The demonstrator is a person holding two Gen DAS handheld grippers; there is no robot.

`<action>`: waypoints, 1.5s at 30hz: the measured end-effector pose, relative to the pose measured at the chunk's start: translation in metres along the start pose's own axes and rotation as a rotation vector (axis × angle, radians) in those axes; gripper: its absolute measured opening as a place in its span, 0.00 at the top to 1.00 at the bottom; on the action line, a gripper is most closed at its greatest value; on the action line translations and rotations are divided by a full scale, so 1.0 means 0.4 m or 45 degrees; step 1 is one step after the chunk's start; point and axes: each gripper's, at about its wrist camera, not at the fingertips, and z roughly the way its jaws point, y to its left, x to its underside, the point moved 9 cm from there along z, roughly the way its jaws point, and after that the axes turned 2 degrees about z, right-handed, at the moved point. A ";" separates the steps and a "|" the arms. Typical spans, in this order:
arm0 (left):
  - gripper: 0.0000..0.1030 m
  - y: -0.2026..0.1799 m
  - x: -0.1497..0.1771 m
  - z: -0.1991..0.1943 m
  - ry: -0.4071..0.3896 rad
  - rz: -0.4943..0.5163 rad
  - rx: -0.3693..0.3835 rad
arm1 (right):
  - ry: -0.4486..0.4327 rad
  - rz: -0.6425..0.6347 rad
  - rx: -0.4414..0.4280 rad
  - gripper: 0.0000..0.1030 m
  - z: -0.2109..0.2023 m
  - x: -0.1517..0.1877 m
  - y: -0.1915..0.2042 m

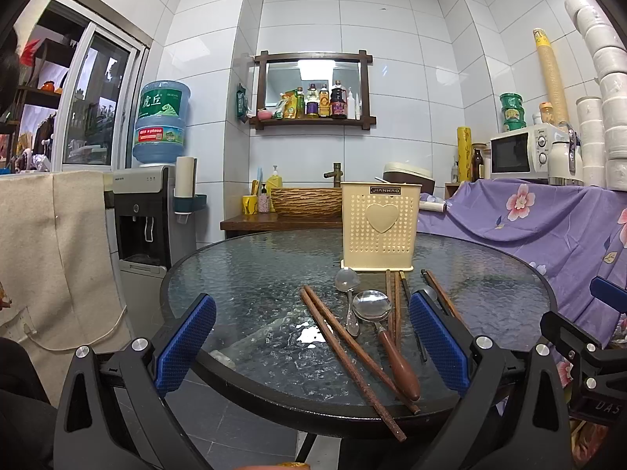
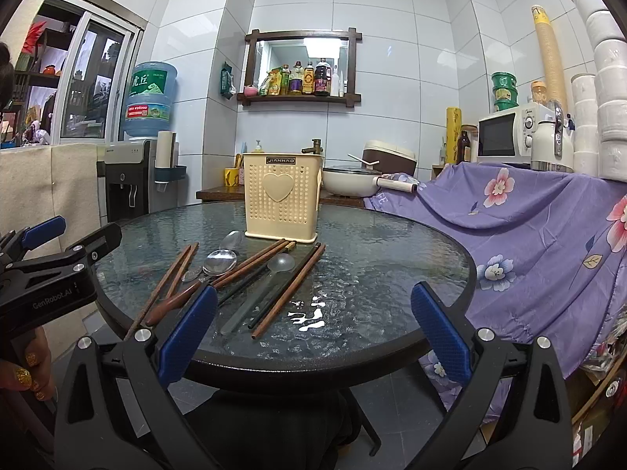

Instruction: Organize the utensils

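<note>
Both claws, left gripper (image 1: 311,338) and right gripper (image 2: 313,329), sit spread wide and empty at the table (image 2: 392,250) edge. Utensils lie loose before the holder (image 2: 281,199). Best single out the outermost chopsticks (image 2: 290,290), pinch mid-shaft, avoid neighbours.

A round glass-topped desk (image 2: 392,274) with a dark rim carries a cream perforated utensil holder (image 2: 281,199), standing upright toward the far side. In front of it, loose on the glass, lie brown wooden chopsticks (image 2: 290,293), a wooden-handled metal spoon (image 1: 372,305), a smaller metal spoon (image 1: 347,280) and a clear plastic spoon (image 2: 270,274). One chopstick pair (image 1: 352,364) overhangs the near rim.
</note>
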 end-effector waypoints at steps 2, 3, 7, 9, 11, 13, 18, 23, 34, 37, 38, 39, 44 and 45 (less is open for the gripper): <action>0.06 0.000 0.000 0.000 0.000 0.000 -0.001 | 0.000 -0.001 -0.001 0.05 0.000 0.000 0.000; 0.06 0.001 -0.001 0.001 0.000 0.001 -0.001 | 0.000 -0.001 -0.001 0.05 0.000 0.001 0.000; 0.06 0.002 -0.002 0.000 0.002 0.001 0.000 | 0.001 0.000 -0.001 0.05 -0.002 0.001 -0.001; 0.06 0.002 -0.001 0.000 0.002 0.000 0.000 | 0.002 0.000 -0.002 0.05 -0.002 0.002 -0.001; 0.06 0.002 0.000 0.000 0.005 -0.002 0.001 | 0.009 -0.003 -0.002 0.05 0.000 0.004 -0.001; 0.06 0.007 0.002 0.005 0.018 -0.009 -0.007 | 0.026 -0.009 -0.002 0.05 0.007 0.005 -0.001; 0.06 0.028 0.010 0.051 0.130 -0.010 -0.023 | 0.087 -0.026 -0.007 0.05 0.045 -0.010 -0.017; 0.06 0.064 0.002 0.124 0.270 -0.038 -0.014 | 0.286 0.026 -0.036 0.05 0.154 -0.018 -0.046; 0.39 0.103 0.059 0.339 0.739 -0.099 0.087 | 0.613 0.083 -0.144 0.30 0.403 -0.020 -0.046; 0.49 0.091 0.077 0.362 0.812 -0.092 0.129 | 0.711 0.119 -0.169 0.39 0.466 -0.016 -0.046; 0.51 0.088 0.081 0.367 0.827 -0.081 0.137 | 0.740 0.130 -0.165 0.41 0.486 -0.012 -0.045; 0.54 0.083 0.087 0.372 0.838 -0.071 0.141 | 0.765 0.134 -0.161 0.46 0.506 -0.007 -0.041; 0.60 0.068 0.090 0.388 0.889 -0.034 0.159 | 0.836 0.129 -0.134 0.58 0.567 0.010 -0.029; 0.61 0.067 0.091 0.389 0.898 -0.032 0.162 | 0.849 0.131 -0.127 0.61 0.575 0.015 -0.028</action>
